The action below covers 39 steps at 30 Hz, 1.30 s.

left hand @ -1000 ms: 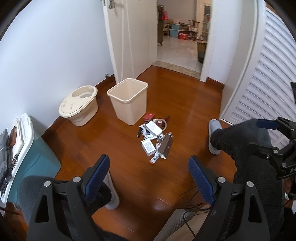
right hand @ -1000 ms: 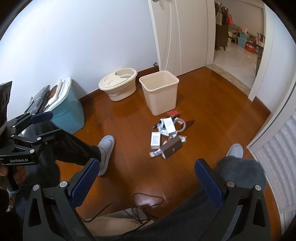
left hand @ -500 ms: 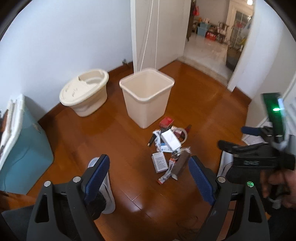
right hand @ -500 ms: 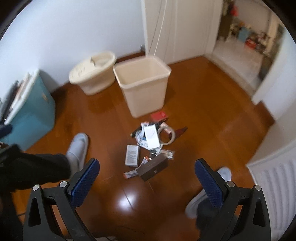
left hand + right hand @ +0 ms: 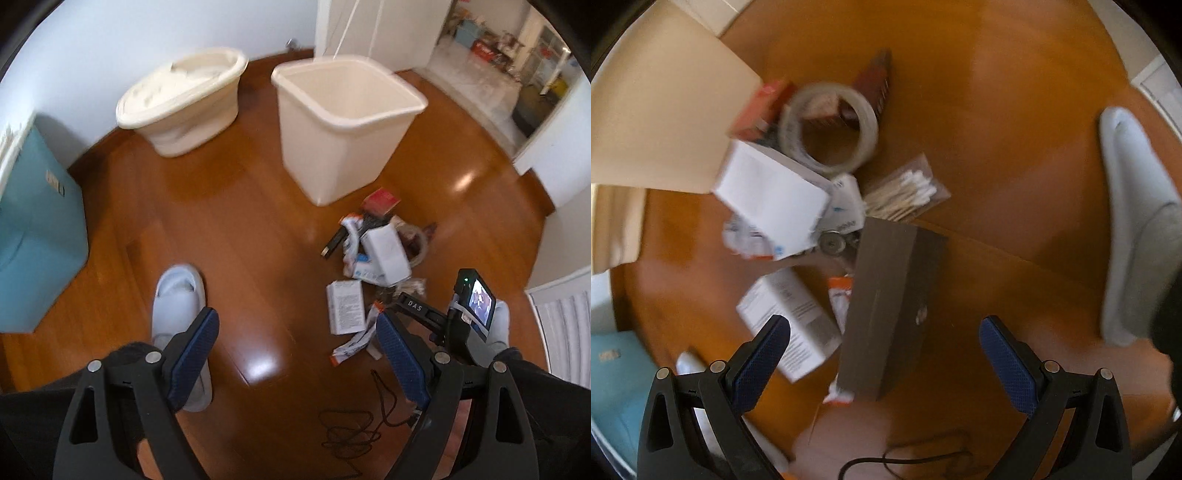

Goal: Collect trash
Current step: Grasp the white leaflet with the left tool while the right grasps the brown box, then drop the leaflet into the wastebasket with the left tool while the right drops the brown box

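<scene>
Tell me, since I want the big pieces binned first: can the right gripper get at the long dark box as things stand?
Probably yes. The right gripper is open, and the dark box lies on top of the litter, pointing into the gap between its fingers. Only an orange-and-white wrapper sits underneath.

Over the last second both cameras drop from a high, room-wide view toward the floor. The right hand-held gripper [image 5: 884,354] now hangs low over the trash pile, its fingers spread as wide as before, with the dark brown box [image 5: 892,306] filling the gap between them where it was small and far off. The tape roll [image 5: 829,127], cotton swab packet [image 5: 905,192] and white box [image 5: 772,201] loom large and blurred. In the left wrist view the cream bin [image 5: 343,122] and the pile sit much nearer, and the right hand-held gripper [image 5: 417,308] now reaches over the pile's near edge.
</scene>
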Available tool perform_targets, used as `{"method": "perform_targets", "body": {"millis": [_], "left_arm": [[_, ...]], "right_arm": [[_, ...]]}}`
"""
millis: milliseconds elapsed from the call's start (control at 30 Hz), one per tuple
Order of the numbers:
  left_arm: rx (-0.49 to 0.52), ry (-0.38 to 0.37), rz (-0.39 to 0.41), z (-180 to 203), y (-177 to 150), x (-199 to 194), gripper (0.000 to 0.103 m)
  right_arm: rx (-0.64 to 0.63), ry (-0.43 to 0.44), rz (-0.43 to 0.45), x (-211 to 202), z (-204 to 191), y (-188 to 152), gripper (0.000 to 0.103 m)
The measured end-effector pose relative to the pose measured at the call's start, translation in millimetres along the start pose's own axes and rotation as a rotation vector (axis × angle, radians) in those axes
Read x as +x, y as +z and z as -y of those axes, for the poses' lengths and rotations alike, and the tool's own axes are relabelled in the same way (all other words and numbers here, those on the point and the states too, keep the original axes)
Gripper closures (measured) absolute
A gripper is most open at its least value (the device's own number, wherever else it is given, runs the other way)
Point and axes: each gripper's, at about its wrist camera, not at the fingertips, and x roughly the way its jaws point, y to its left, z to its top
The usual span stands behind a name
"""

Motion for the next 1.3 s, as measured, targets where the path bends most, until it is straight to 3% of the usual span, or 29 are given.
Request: {"method": "perform_targets", "body": {"millis": [100, 133, 167, 300, 433, 733, 1033, 1100, 1133, 1300], "left_arm": [[-0.031, 0.031, -0.053, -4.0, -0.2, 30.1, 0.016], [-0.032, 0.046, -0.064, -3.7, -1.4, 38.7, 0.016], [-0.032, 0.058, -0.073, -2.7, -3.0, 47.0, 0.016], [-0.022, 0.079, -0.083, 8.9, -6.3, 74.0, 0.016], [0.03, 0.075, -0.118, 34.3, -14.8, 112.7, 0.016], [0.06, 0.078, -0.209, 83.9, -19.2, 204.1, 0.016], [-0.004, 0.087, -0.286, 94.4, -17.2, 274.8, 0.016], [-0.002, 0.076, -0.306, 93.8, -18.5, 288.6, 0.03], [-0.005, 0.055, -0.325, 92.7, -19.4, 295.6, 0.052], [-0.015, -0.016, -0.326, 86.4, -19.4, 291.5, 0.052]], "right_arm": [[0.023, -0.016, -0.064, 31.9, 5.1, 0.6, 0.022], [0.037, 0.026, -0.088, 41.0, 8.7, 0.3, 0.038], [0.042, 0.059, -0.097, 45.7, 11.2, 0.5, 0.047], [0.026, 0.093, -0.05, 42.8, 18.3, 2.3, 0.053], [0.058, 0.108, -0.014, 27.9, 40.2, 0.5, 0.066], [0.082, 0.132, 0.073, -4.2, 65.2, 9.5, 0.068], [0.075, 0.183, 0.063, -14.7, 75.5, 13.6, 0.067], [0.067, 0.184, 0.065, -10.6, 71.8, 14.7, 0.067], [0.065, 0.184, 0.07, -11.5, 72.1, 15.3, 0.067], [0.062, 0.161, 0.095, -14.9, 69.3, 17.6, 0.067]]}}
